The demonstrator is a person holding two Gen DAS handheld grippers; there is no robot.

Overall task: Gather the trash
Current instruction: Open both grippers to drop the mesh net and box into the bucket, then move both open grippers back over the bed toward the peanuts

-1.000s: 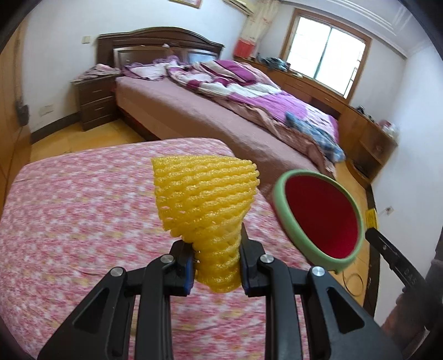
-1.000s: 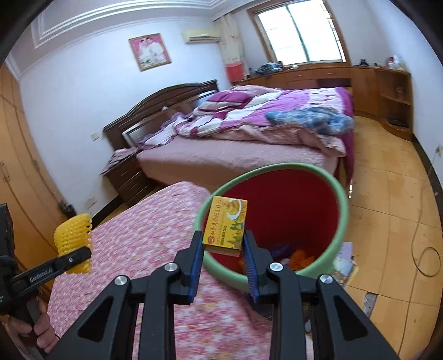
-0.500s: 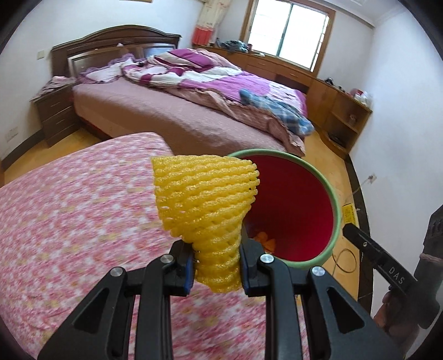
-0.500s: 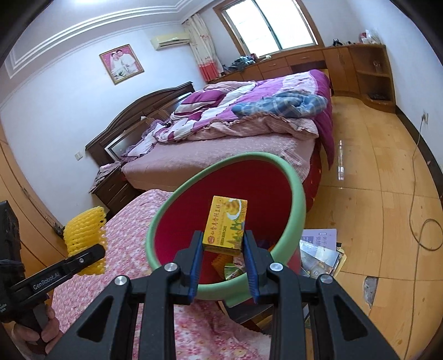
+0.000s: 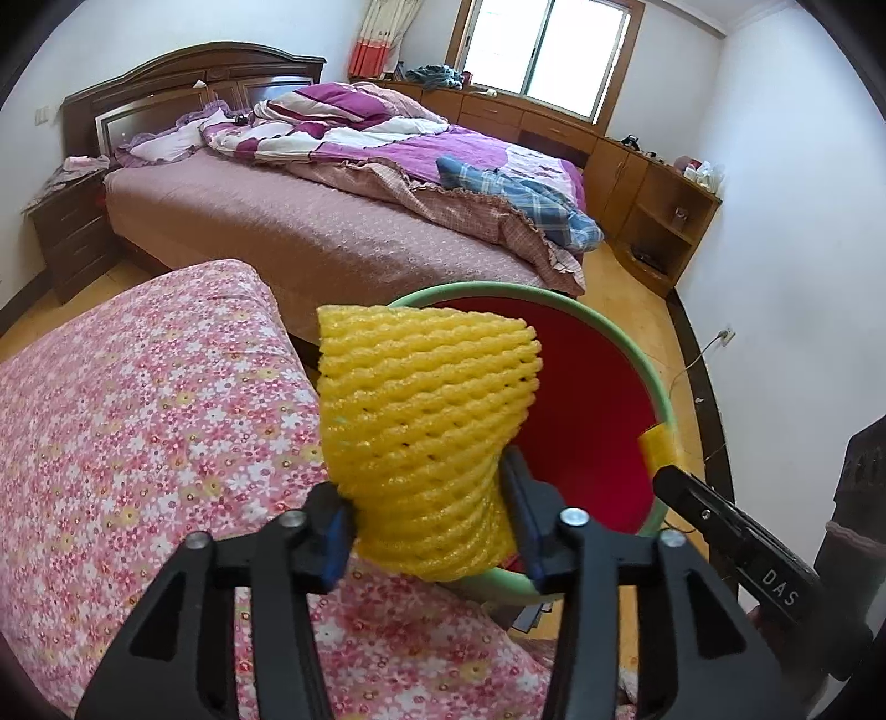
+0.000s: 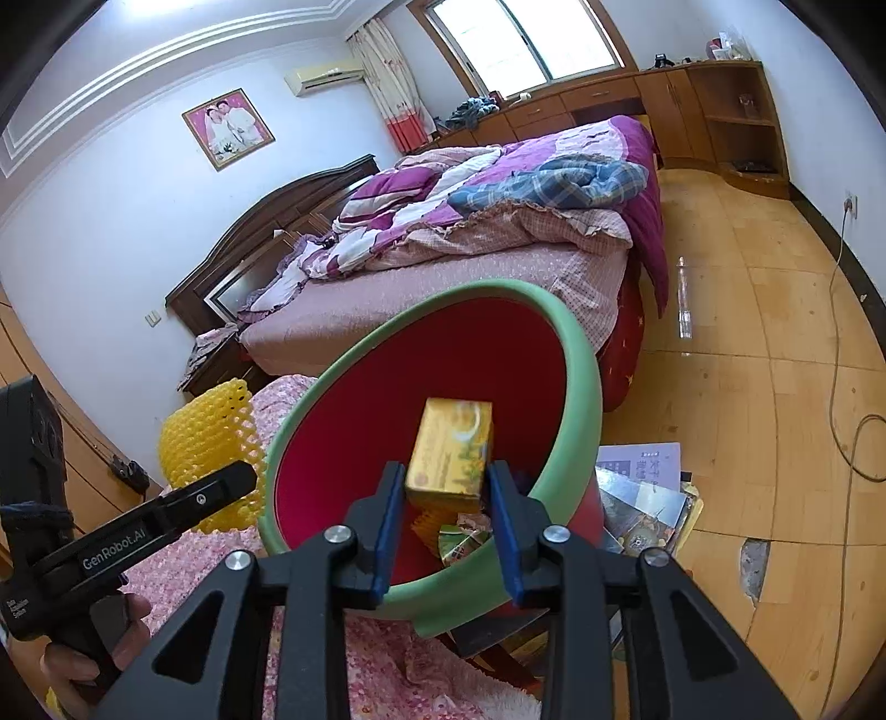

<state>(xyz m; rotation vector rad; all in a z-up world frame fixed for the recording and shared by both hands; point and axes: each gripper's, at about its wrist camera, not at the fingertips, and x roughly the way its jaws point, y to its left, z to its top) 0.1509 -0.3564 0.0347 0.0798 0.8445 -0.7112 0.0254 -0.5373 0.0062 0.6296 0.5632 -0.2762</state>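
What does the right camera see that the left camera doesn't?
Only the right view shows the wall picture, the air conditioner, trash at the bottom of the bin, and the box loose between the right tongs. Only the left view shows the net touching both fingers of the left tongs. Both views share the net, bin, bed, window and floral cover. Both tongs have just been opening.
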